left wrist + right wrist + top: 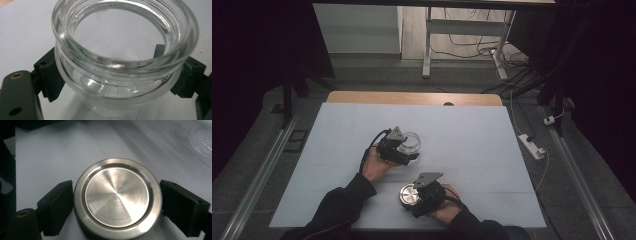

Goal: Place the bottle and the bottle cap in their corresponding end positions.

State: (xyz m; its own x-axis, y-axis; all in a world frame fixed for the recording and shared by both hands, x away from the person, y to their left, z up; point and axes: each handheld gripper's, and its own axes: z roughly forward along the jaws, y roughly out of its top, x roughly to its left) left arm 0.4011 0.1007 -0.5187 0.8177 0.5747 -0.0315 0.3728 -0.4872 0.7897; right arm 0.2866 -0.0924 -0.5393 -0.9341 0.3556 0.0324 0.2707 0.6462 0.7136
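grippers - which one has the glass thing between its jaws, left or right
The left gripper: its jaws clamp the clear glass jar below the rim. The right gripper straddles the round metal lid instead.

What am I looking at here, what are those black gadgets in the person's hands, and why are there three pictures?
A person sits at a table covered with a white sheet and holds a hand-held black clamp tool in each hand. The wide picture comes from a camera above the table. The other two come from small cameras riding on each tool, looking along its two black jaws.

The left gripper is closed on a clear round glass jar with an open mouth, its pads pressing the jar's sides below the rim. The right gripper sits around a round brushed-metal lid lying flat on the sheet; one jaw touches its edge, the other stands slightly off, so the lid looks let go.
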